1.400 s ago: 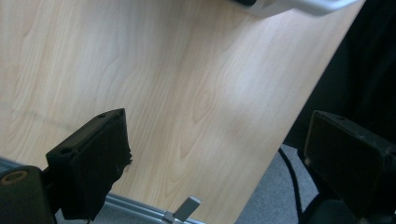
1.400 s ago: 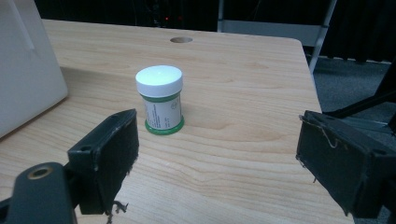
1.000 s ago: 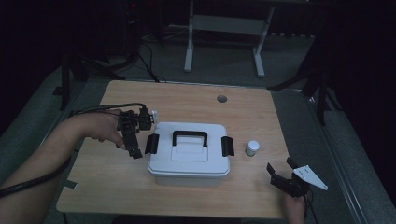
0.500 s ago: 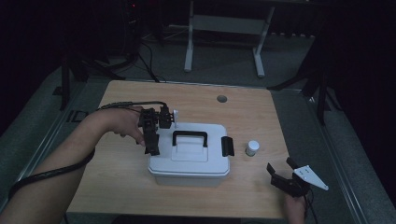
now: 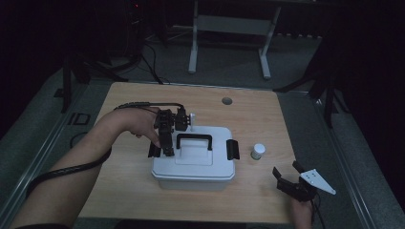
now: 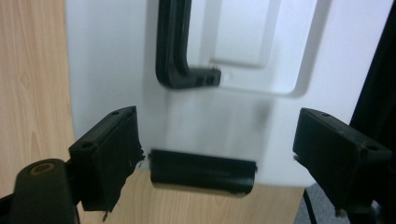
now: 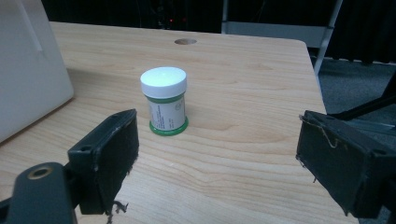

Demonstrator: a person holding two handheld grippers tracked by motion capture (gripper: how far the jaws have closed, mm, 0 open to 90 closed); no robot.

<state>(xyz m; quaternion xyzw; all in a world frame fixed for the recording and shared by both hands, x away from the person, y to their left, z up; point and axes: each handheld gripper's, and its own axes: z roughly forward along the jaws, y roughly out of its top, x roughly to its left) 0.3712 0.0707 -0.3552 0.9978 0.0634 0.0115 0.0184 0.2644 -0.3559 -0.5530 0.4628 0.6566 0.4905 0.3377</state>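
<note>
Dark room, light wooden table (image 5: pixel 129 191). Left gripper (image 5: pixel 164 143) hangs over the left end of the white lidded plastic box (image 5: pixel 193 167) at table centre; jaws wide apart, just been closing a bit, straddling the black side latch (image 6: pixel 201 171) without touching it. Right gripper (image 5: pixel 291 177) gapes idle at the near right corner, aimed at the small white-capped green-based jar (image 7: pixel 164 101). Box looks rigid, light, slick: take it by the black handle (image 5: pixel 194 140) or pop the latches. Count: one box, two latches, one handle, one jar.
</note>
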